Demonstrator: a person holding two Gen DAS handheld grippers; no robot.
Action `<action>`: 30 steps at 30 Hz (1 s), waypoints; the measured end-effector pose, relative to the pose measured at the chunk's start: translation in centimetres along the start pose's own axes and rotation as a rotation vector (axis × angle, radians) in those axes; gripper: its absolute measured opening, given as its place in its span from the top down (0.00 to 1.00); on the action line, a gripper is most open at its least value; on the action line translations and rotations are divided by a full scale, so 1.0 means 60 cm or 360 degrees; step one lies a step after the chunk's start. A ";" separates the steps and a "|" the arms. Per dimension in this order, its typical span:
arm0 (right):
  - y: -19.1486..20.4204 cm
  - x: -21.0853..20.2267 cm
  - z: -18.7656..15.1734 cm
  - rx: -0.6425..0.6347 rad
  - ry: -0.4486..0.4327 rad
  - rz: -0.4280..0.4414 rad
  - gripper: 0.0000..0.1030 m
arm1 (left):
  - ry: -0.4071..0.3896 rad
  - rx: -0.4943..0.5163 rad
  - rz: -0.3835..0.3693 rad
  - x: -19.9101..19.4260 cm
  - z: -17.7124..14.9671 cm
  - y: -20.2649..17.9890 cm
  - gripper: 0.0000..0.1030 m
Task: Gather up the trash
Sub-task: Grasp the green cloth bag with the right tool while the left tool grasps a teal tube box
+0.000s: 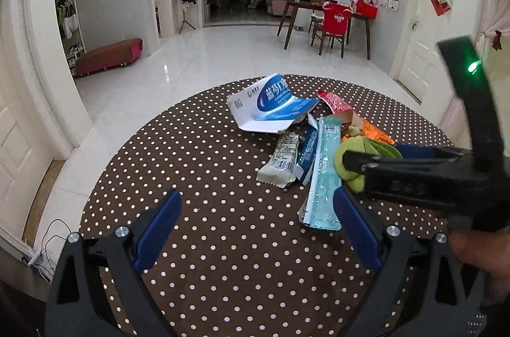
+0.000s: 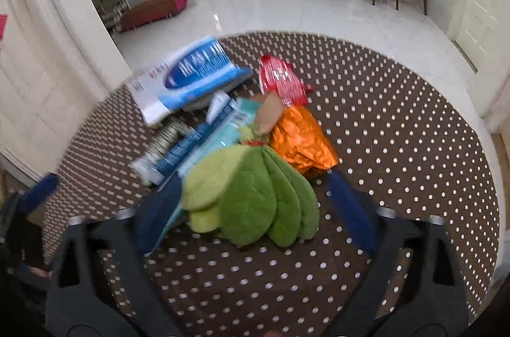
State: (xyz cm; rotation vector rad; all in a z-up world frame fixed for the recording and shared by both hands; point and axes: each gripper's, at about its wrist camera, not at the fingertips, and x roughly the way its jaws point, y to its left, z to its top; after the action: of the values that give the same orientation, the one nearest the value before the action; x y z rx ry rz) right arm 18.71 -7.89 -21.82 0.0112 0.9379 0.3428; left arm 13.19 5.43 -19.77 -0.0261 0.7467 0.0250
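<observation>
On the dotted round table [image 1: 197, 165], seen from the left wrist, the trash lay in one heap toward the far right: a blue-and-white box [image 1: 271, 106], a grey wrapper [image 1: 280, 160], a long teal sachet [image 1: 325, 174], a red packet [image 1: 334, 103] and an orange wrapper [image 1: 366, 131]. The left gripper [image 1: 255, 228] hung spread wide over bare cloth, holding nothing, its right finger just beside the sachet's near end. The right gripper [image 1: 357, 161] reached in from the right, against a green plush toy [image 1: 353, 152]. The two tools were close, so a collision looked possible if both went for the heap.

From the right wrist, blurred by motion, the right gripper [image 2: 255, 209] stood spread, its fingers flanking the plush toy [image 2: 255, 193], not pinching it. The toy overlapped the teal sachet [image 2: 223, 133] and touched the orange wrapper [image 2: 299, 139], blocking them. The likely risk was a grab that caught the toy along with a wrapper, or dragged loose pieces across the table [image 2: 398, 146]. The box [image 2: 188, 82] and red packet [image 2: 280, 79] lay farther off, unobstructed.
</observation>
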 end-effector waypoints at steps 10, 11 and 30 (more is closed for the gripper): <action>-0.079 -0.059 -0.033 0.0129 -0.0091 0.0112 0.73 | 0.0051 0.0104 -0.0052 0.039 0.016 -0.046 0.09; -0.087 -0.066 -0.036 0.0134 -0.0095 0.0113 0.73 | 0.0056 0.0118 -0.0059 0.043 0.017 -0.053 0.09; -0.168 -0.138 -0.096 0.0219 -0.0153 0.0121 0.73 | 0.0231 0.0227 -0.0207 0.153 0.066 -0.164 0.73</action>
State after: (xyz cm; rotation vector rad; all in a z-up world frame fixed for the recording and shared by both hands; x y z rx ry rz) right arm 12.53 -20.69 -20.29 0.1880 0.8659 0.3448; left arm 22.93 -4.13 -22.99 0.0603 0.8891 -0.1553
